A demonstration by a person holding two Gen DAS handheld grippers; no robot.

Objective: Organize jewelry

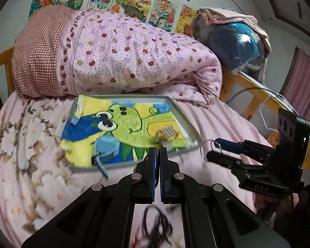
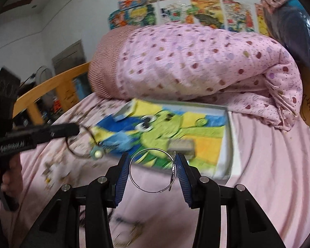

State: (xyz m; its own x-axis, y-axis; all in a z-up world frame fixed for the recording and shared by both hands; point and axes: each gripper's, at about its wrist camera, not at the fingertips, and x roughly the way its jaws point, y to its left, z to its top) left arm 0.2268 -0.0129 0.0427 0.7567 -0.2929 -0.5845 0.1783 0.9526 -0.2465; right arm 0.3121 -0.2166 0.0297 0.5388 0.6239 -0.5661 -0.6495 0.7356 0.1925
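The right tongs (image 2: 153,172) pinch a silver bangle (image 2: 152,170) above the bed (image 2: 268,165), just short of the tray (image 1: 188,122). The left tongs (image 1: 158,155) are pressed together on a dark cord (image 2: 78,144) with a pale pendant (image 2: 97,154).

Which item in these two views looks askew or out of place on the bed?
The cartoon towel lining the metal tray sits askew: its near corner spills over the tray's front rim onto the pink sheet. Its far left corner also rides up over the rim. Nothing looks damaged or spilled.
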